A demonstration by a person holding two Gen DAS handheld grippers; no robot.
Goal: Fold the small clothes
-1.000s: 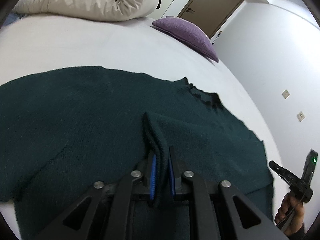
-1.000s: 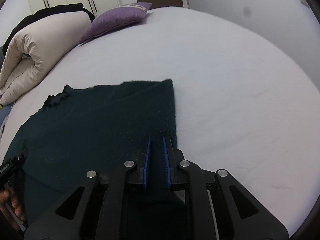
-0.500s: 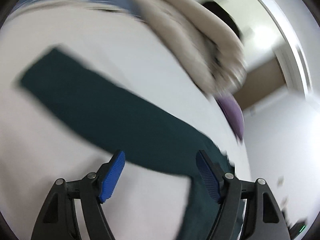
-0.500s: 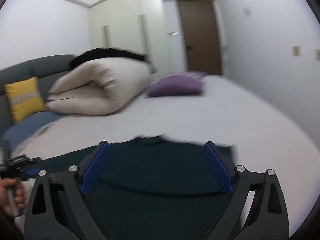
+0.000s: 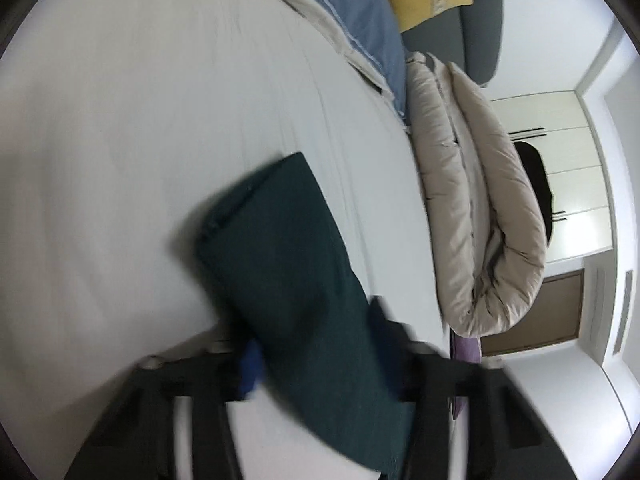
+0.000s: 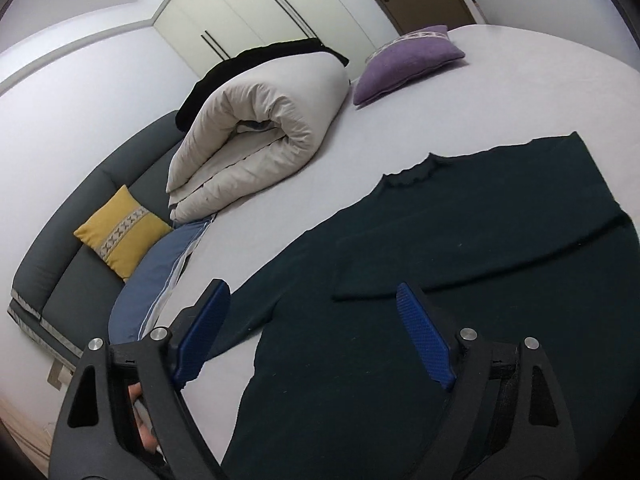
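A wide bed point(image 6: 520, 92) under a pale sheet carried everything, with bare sheet open toward its far edge and to the left of the garment. Across the right-wrist view, your dark green sweater point(image 6: 460, 280) lay flat on the bed, its right sleeve already folded across the chest and its left sleeve point(image 5: 288, 264) stretched out toward the bed's left side. A rolled beige duvet point(image 6: 256, 136) sat well apart from the sweater near the grey headboard point(image 6: 100, 200), a black garment point(image 6: 256, 60) draped behind it. A purple cushion point(image 6: 404, 64) rested at the far side of the bed, a blue pillow point(image 6: 160, 276) near the left edge, a yellow cushion point(image 6: 120, 232) against the headboard.

Only the left-wrist view, tilted and blurred, showed the sleeve's cuff end and the sheet beyond it. Only the right-wrist view showed the sweater's collar and body.

Your right gripper point(image 6: 316, 332) hung above the sweater, its blue fingers point(image 6: 424, 336) spread wide, easing inward and gripping nothing. Your left gripper point(image 5: 320, 356) was closing on the outstretched sleeve, which ran between its fingers point(image 5: 250, 368); blur hid whether they pressed the cloth. Your hand point(image 6: 140, 420) showed behind the right gripper's frame.
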